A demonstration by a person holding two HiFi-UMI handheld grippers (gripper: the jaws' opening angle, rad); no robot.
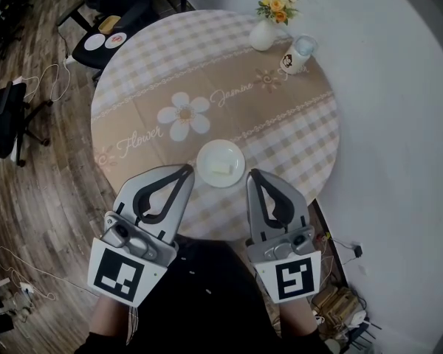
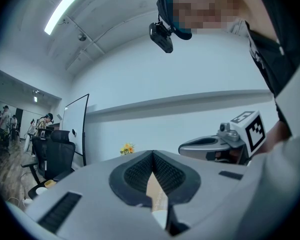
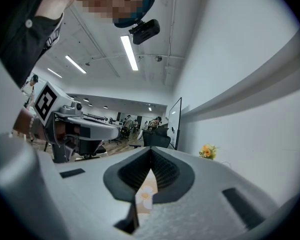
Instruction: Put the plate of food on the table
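Spreading under a checked, flowered cloth, the round table (image 1: 148, 87) is filling the middle of the head view. The left gripper (image 1: 188, 170) and the right gripper (image 1: 252, 174) are hovering level at its near edge, each with jaws pressed together on nothing. The white plate (image 1: 207, 155) is sitting on the table between their tips, just beside both, neither hand clearly nearer. Being round, it is offering no preferred axis. A pale piece of food (image 1: 221, 168) is lying near its middle.

Wood floor (image 1: 37, 198), white wall (image 1: 399, 87), office chair (image 1: 4, 120)
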